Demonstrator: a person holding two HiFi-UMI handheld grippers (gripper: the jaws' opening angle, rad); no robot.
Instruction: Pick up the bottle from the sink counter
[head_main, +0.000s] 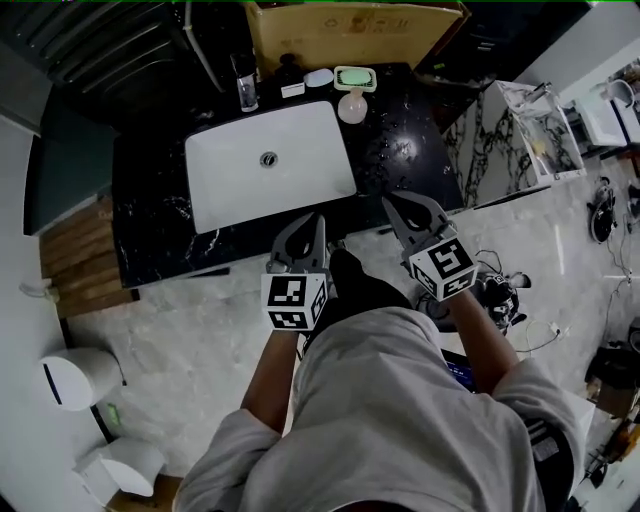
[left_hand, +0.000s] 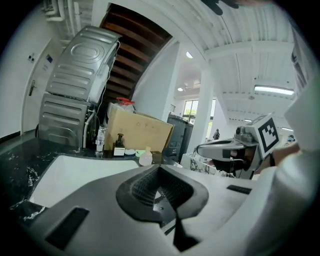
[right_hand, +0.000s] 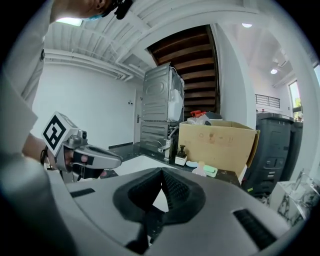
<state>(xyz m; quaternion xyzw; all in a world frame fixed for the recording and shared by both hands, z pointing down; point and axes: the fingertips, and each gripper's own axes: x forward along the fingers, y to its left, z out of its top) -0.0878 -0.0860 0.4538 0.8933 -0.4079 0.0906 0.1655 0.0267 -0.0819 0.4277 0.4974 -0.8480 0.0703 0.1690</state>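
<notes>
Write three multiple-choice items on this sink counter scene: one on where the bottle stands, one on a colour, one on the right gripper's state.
1. Where is the small whitish bottle?
A in a drawer
B on the counter, by the soap dish
C on a chair

2. What colour is the soap dish?
A green
B red
C blue

3. The right gripper is:
A shut on the bottle
B wide open
C shut and empty

Answers: B, the head view shows it on the black stone next to the dish; A, the tray is pale green; C, its fingers meet with nothing between them.
</notes>
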